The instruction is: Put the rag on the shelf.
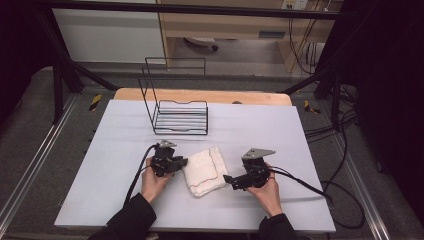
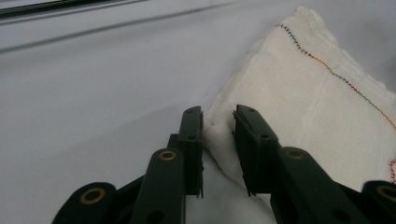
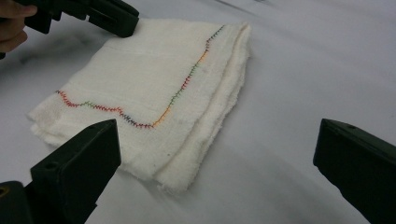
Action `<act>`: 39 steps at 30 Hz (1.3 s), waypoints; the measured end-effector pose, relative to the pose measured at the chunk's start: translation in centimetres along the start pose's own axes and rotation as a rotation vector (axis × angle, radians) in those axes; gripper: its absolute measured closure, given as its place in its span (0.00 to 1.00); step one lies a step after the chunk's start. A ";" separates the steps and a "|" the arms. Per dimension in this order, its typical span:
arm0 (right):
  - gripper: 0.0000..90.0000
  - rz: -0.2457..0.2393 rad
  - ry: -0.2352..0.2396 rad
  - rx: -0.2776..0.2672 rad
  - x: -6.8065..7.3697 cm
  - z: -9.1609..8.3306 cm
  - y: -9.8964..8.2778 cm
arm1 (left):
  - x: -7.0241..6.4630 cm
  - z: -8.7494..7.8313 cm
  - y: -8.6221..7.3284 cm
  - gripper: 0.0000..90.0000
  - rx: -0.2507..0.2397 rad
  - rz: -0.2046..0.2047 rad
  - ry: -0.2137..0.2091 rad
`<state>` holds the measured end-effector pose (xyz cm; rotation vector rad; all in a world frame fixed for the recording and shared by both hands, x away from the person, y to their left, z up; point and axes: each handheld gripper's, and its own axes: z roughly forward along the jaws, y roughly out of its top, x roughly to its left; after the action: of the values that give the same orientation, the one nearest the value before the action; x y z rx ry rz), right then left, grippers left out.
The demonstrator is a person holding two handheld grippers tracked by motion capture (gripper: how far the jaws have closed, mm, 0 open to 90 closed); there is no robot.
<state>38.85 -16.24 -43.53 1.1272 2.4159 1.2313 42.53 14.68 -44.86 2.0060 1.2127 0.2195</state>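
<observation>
- A folded white cloth, stitched with a wavy multicoloured thread line, lies flat on the pale grey table, a little toward the near edge and roughly midway between the left and right edges.
- The left gripper sits at the cloth's left edge. In the left gripper view its jaws stand narrow, with a corner fold of the cloth between them; the pads look to be touching the fabric on both sides, so the claw is pinching the cloth's edge.
- The right gripper rests just beside the cloth's right edge, low to the table and pointing left at it. In the right gripper view its two jaws are spread wide, with nothing between the pads; the cloth lies ahead of them, its near corner close to the left jaw.
- The left gripper also shows at the far corner of the cloth in the right gripper view.
- A black wire rack stands upright near the far edge of the table, well apart from the cloth.
</observation>
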 end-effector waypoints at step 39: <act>0.32 0.103 -0.029 -0.026 -2.4 6.6 4.2 | -0.8 0.3 -0.3 0.86 -0.015 0.104 0.023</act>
<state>45.99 -12.38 -44.84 1.2676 2.3402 1.2631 42.07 13.99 -45.05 2.0607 1.1182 0.3027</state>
